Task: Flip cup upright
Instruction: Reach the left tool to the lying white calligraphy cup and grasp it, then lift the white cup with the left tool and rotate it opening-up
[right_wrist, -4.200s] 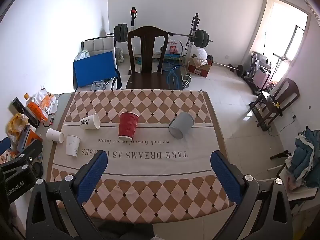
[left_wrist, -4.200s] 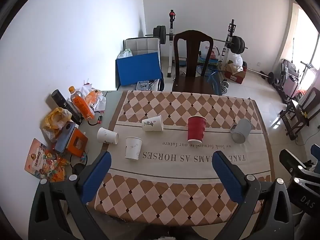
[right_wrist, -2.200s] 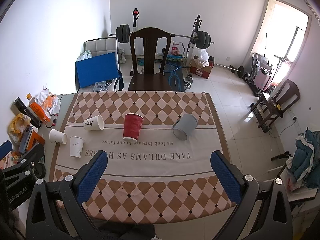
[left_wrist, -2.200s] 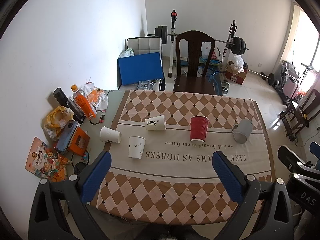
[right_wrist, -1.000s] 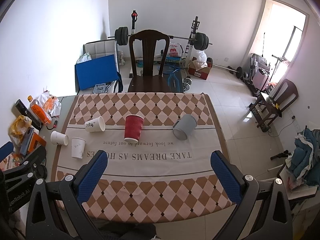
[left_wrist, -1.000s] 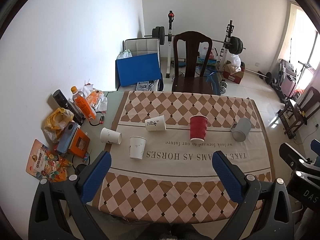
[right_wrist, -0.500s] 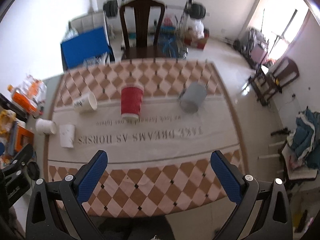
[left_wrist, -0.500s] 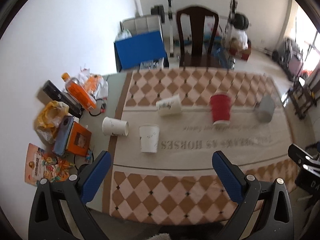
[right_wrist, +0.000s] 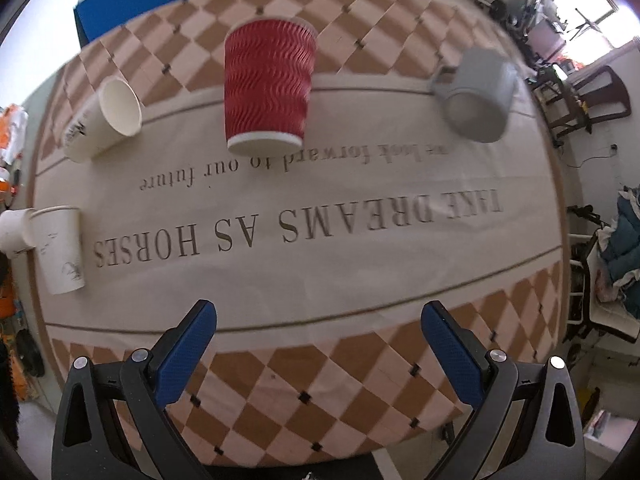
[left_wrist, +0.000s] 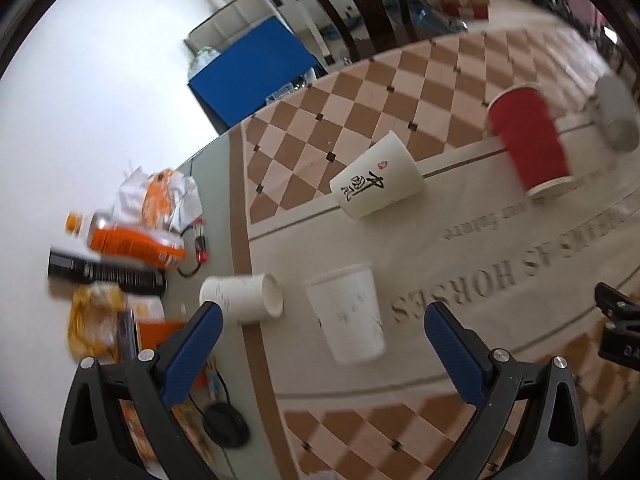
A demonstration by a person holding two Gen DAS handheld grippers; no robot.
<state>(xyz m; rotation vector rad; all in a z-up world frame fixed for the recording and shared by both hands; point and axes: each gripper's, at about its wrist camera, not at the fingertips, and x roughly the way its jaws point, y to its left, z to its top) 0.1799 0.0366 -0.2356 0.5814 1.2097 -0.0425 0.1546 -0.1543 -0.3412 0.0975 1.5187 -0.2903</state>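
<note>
Several cups are on the checkered tablecloth (right_wrist: 360, 232). A red ribbed cup (right_wrist: 269, 84) stands upside down; it also shows in the left wrist view (left_wrist: 528, 140). A grey mug (right_wrist: 478, 94) lies on its side at the right. A white cup with black characters (left_wrist: 378, 182) lies on its side. A plain white cup (left_wrist: 350, 318) stands upside down, and another white cup (left_wrist: 240, 298) lies at the cloth's left edge. My left gripper (left_wrist: 320, 344) is open just above the plain white cup. My right gripper (right_wrist: 318, 344) is open over the cloth's near part.
Left of the cloth lie an orange bottle (left_wrist: 128, 240), a black tube (left_wrist: 104, 276), a yellow bag (left_wrist: 94, 320) and packets. A dark chair (left_wrist: 360, 4) and a blue board (left_wrist: 252, 76) stand beyond the table. A rack with clothes (right_wrist: 616, 272) stands right.
Both grippers have dropped fast toward the table and the view is blurred. The left one has swung left over the white cups; the right one has closed in on the cloth. No cup has moved.
</note>
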